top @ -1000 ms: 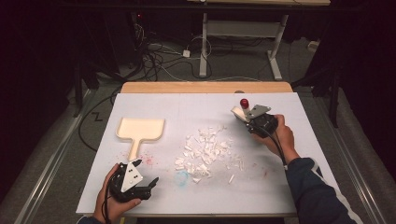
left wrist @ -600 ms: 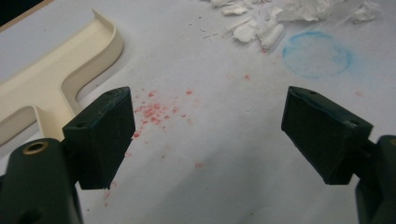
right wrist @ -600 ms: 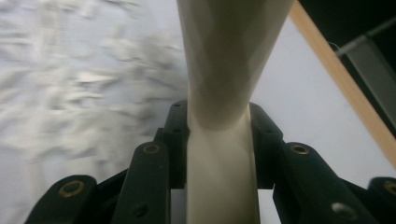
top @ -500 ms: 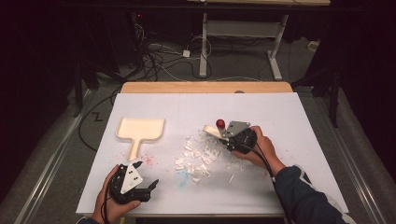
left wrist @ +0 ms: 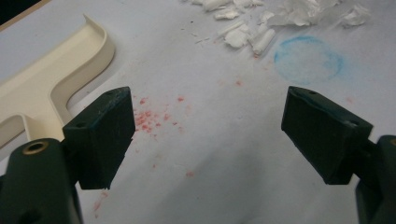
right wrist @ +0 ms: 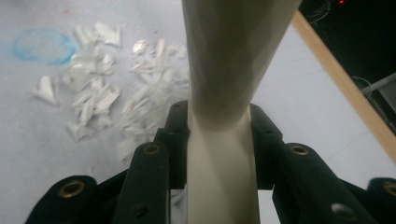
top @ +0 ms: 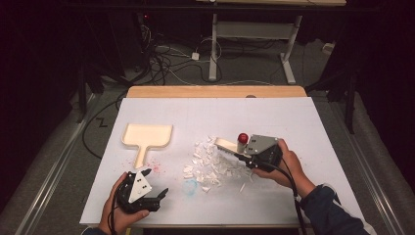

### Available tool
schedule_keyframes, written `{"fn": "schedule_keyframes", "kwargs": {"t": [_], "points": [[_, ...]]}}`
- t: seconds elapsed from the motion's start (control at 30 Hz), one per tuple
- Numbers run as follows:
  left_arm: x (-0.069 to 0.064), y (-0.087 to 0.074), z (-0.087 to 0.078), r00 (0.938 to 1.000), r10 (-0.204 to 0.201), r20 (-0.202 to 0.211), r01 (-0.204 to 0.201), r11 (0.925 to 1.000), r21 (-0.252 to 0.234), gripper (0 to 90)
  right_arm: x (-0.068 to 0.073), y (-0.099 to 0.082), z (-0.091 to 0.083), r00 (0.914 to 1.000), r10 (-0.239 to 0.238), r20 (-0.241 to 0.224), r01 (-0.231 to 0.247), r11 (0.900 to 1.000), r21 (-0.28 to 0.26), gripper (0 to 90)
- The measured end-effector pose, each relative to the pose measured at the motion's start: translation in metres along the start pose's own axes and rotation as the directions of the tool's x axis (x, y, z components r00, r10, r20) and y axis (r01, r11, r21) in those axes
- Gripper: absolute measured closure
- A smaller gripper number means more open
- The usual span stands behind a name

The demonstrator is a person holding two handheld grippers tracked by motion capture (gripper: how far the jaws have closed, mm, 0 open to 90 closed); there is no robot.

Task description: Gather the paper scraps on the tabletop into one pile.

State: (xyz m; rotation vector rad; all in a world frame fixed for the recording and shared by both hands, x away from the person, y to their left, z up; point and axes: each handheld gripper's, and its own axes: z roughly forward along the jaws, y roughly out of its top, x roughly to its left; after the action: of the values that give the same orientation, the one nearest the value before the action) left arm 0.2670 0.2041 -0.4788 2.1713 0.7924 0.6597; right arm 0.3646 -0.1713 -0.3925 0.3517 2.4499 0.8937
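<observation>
A cream dustpan (top: pixel 147 135) lies flat at the table's left, its handle pointing toward the front; its rim is also in the left gripper view (left wrist: pixel 46 79). A pile of white paper scraps (top: pixel 213 166) covers the middle of the table. My right gripper (top: pixel 242 157) is shut on the cream handle of a small brush (right wrist: pixel 219 70). The brush head (top: pixel 225 144) sits at the pile's right edge, beside a red knob (top: pixel 242 138). My left gripper (top: pixel 159 198) rests at the front left, jaws wide open over bare table (left wrist: pixel 208 135).
A faint blue ring (top: pixel 190 186) is drawn on the white table cover (top: pixel 293 117), just in front of the scraps. Red specks (left wrist: pixel 149 119) dot the sheet near the dustpan handle. A wooden edge (top: pixel 215 91) runs along the back. Cables and a desk frame stand on the dark floor behind.
My right gripper has carried the brush from the back right leftward and forward to the scraps' right edge. The left gripper has stayed put.
</observation>
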Motion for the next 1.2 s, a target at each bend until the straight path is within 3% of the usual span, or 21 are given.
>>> {"fn": "schedule_keyframes", "kwargs": {"t": [0.07, 0.2, 0.27, 0.3, 0.37, 0.4, 0.5, 0.6, 0.77, 0.9, 1.0, 1.07, 1.1, 1.13, 1.2], "points": [[0.0, 0.0, 0.0, 1.0, -0.002, 0.002, 0.002, 1.0, 0.001, 16.7, -0.013, 0.004, 0.0, 0.9995, 0.014, 0.029, -0.014, 0.9999, 0.001, 67.8], [0.001, 0.0, 0.001, 1.0, -0.007, 0.003, 0.007, 1.0, 0.001, 16.7, -0.026, 0.008, 0.01, 0.9978, 0.011, 0.065, -0.012, 0.9997, 0.019, 67.8], [0.002, -0.001, 0.001, 1.0, -0.006, 0.003, 0.006, 1.0, 0.004, 16.7, -0.036, 0.011, 0.029, 0.9936, 0.004, 0.113, -0.008, 0.9992, 0.039, 67.8], [0.002, -0.001, 0.001, 1.0, -0.007, 0.005, 0.007, 1.0, 0.005, 16.7, -0.036, 0.011, 0.029, 0.9936, 0.004, 0.113, -0.008, 0.9992, 0.039, 67.8], [0.001, -0.001, 0.002, 1.0, -0.005, 0.005, 0.005, 1.0, 0.006, 16.7, -0.044, 0.012, 0.053, 0.9909, 0.001, 0.135, -0.008, 0.9986, 0.052, 67.9], [0.001, 0.0, 0.002, 1.0, -0.004, 0.007, 0.003, 1.0, 0.008, 16.7, -0.044, 0.012, 0.053, 0.9909, 0.001, 0.135, -0.008, 0.9986, 0.052, 67.9], [0.001, -0.001, 0.003, 0.9999, -0.005, 0.011, 0.004, 1.0, 0.008, 16.7, -0.047, 0.014, 0.083, 0.9874, -0.003, 0.158, -0.007, 0.998, 0.062, 67.9], [0.002, -0.002, 0.004, 0.9999, 0.008, 0.009, -0.008, 0.9999, 0.007, 16.7, -0.045, 0.016, 0.096, 0.9879, -0.001, 0.155, -0.01, 0.9975, 0.069, 67.9], [0.002, -0.002, 0.003, 0.9998, -0.006, 0.017, 0.006, 0.9999, 0.01, 16.7, -0.03, 0.029, 0.114, 0.9938, 0.013, 0.111, -0.018, 0.999, 0.041, 67.9], [0.001, -0.002, 0.003, 0.9999, -0.003, 0.016, 0.003, 1.0, 0.007, 16.7, -0.01, 0.036, 0.12, 0.9964, -0.064, 0.057, 0.062, 0.9974, 0.037, 67.4], [0.001, -0.002, 0.003, 0.9999, -0.007, 0.014, 0.007, 0.9999, 0.008, 16.7, 0.002, 0.038, 0.116, 0.9957, -0.091, 0.012, 0.091, 0.9957, 0.016, 67.2], [0.001, -0.002, 0.002, 0.9999, -0.01, 0.013, 0.01, 0.9999, 0.005, 16.7, 0.008, 0.038, 0.108, 0.991, -0.131, -0.029, 0.131, 0.9914, 0.004, 67.2], [0.001, -0.001, 0.002, 0.9999, -0.008, 0.013, 0.007, 1.0, 0.006, 16.6, 0.01, 0.037, 0.104, 0.9867, -0.146, -0.071, 0.145, 0.9892, -0.017, 67.2], [0.001, -0.001, 0.002, 0.9999, -0.008, 0.012, 0.008, 0.9999, 0.007, 16.6, 0.015, 0.035, 0.098, 0.9756, -0.184, -0.12, 0.179, 0.9826, -0.048, 67.2], [0.001, -0.001, 0.002, 0.9999, -0.006, 0.013, 0.006, 1.0, 0.008, 16.6, 0.018, 0.035, 0.094, 0.9727, -0.192, -0.131, 0.188, 0.9813, -0.042, 67.2]]}}
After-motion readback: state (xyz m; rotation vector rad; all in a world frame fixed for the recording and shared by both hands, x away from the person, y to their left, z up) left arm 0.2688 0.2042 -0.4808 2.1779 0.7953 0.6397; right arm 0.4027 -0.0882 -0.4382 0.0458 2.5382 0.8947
